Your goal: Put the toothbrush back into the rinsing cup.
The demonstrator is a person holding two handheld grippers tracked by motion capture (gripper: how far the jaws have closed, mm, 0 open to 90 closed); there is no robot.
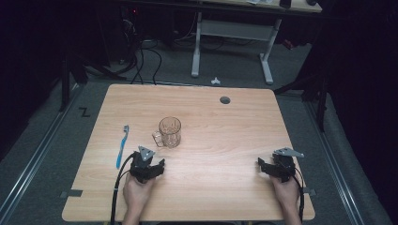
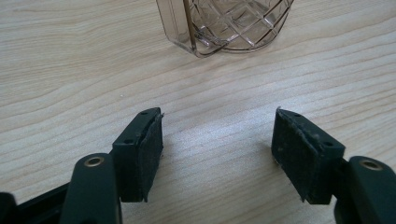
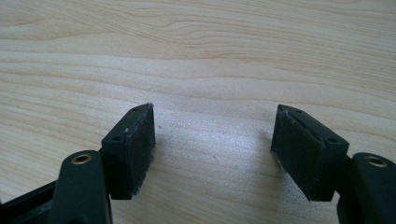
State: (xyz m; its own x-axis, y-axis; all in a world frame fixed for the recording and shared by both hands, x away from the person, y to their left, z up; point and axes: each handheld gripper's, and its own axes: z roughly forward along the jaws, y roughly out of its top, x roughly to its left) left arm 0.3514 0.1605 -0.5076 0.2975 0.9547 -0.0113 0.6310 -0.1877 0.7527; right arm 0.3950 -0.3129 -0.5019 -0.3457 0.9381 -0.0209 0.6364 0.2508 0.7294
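Mug (image 1: 170, 131) stands upright on the desk (image 1: 225, 140), toothbrush (image 1: 122, 146) lying well to its left. Left tool (image 1: 151, 165) sits just before the mug, jaws wide, empty. Right tool (image 1: 271, 168), far right of the mug, gapes wide too.

High view overlooks table (image 1: 225, 154); claw views skim its wood closely.
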